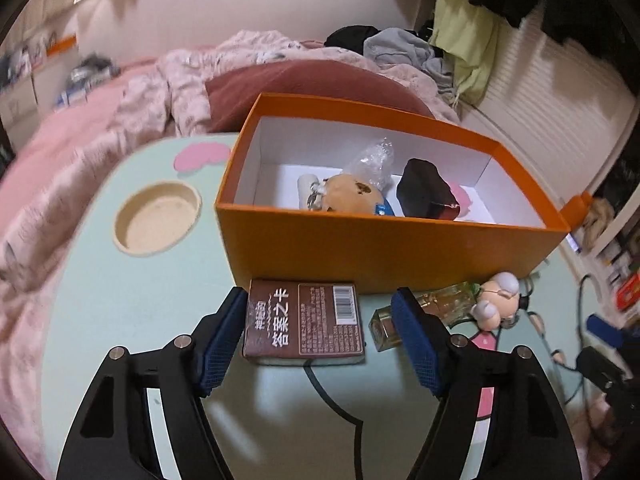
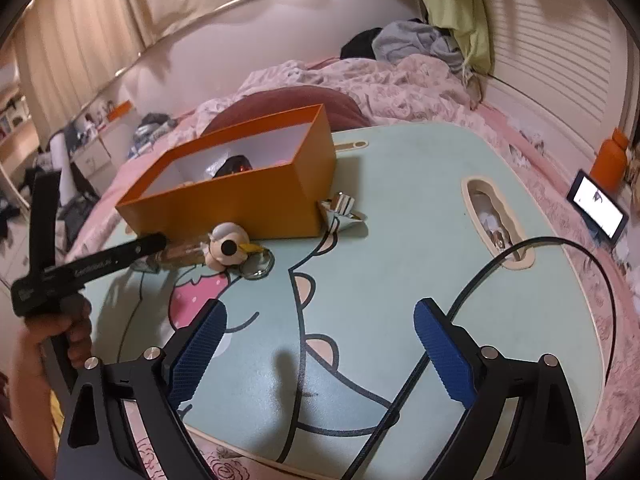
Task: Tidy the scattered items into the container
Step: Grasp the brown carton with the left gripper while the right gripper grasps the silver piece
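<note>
Blue pads (image 1: 224, 336) of the left gripper (image 1: 320, 336) straddle the brown card box (image 1: 304, 320), half-open, gripping nothing yet; right gripper (image 2: 320, 356) wide, empty.

The left wrist camera looks steeply down along its gripper (image 1: 316, 336) at the near long side of the orange box (image 1: 384, 248), close above the bench (image 1: 120, 300). The right wrist camera sits farther back, facing across the bench (image 2: 400, 220) toward the box's (image 2: 240, 208) end. Both views share the box, the bench and the bed (image 1: 80, 140) behind.
</note>
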The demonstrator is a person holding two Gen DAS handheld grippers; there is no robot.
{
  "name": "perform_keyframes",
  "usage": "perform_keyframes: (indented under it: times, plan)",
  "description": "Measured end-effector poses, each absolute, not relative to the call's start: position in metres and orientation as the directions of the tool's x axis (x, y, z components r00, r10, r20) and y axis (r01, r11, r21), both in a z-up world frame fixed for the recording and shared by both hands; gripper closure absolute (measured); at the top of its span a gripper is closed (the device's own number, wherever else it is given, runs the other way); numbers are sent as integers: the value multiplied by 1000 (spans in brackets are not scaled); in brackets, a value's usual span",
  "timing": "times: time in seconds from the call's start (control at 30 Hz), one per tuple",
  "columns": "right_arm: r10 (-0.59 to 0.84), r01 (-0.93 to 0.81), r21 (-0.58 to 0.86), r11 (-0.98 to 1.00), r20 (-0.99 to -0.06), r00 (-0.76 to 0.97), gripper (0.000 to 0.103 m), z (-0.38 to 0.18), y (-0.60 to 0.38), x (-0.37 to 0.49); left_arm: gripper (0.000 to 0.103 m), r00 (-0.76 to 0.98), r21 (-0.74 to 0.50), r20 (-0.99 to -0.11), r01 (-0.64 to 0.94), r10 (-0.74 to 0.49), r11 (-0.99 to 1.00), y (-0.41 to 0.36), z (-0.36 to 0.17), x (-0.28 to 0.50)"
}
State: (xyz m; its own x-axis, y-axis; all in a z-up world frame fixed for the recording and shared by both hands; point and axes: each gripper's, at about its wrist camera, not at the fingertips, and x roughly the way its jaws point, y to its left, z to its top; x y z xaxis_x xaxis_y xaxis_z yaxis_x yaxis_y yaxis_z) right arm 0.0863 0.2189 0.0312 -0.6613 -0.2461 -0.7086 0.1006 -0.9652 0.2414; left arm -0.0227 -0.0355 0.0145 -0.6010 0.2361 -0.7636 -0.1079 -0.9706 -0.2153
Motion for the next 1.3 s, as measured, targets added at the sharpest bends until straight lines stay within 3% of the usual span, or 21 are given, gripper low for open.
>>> perform_keyframes:
  times: [0.4, 0.5, 0.6, 0.67, 0.77, 0.87, 1.0, 1.2, 1.3]
  plan:
    - [-262, 78, 280, -957, -714, -649, 10, 30, 224, 82, 33, -631, -261, -747, -10, 208, -965, -68, 10, -14]
    - [-264, 76, 284, -956, -715, -647, 10, 30, 223, 82, 33, -636, -207, -757, 18, 148, -978, -69, 9, -14]
    - [-264, 75, 284, -956, -717, -646, 10, 29, 222, 82, 46, -623, -66, -779, -29, 70, -997, -53, 7, -14]
    - [-265, 76, 284, -956, -717, -645, 10, 29, 223, 81, 46, -623, -27, -779, -77, 69, -997, -43, 6, -11]
    - [-281, 84, 298, -951, -718, -636, 17, 29, 225, 77, 46, -622, -34, -779, -86, 80, -996, -41, 7, -11]
    - [-295, 73, 324, -943, -716, -633, 19, 31, 233, 65, 46, -612, -67, -784, -81, 103, -994, -43, 10, -6]
    - [-197, 60, 208, -976, -735, -649, 23, 35, 236, 36, 46, -644, -205, -735, -91, 215, -974, -51, 29, 25]
    - [-137, 146, 64, -987, -813, -566, 45, 24, 216, -3, 46, -672, -166, -718, -89, 182, -982, -51, 45, 50]
    - [-137, 185, 44, -982, -838, -529, 46, 19, 209, -16, 46, -682, -173, -706, -92, 189, -981, -52, 52, 52]
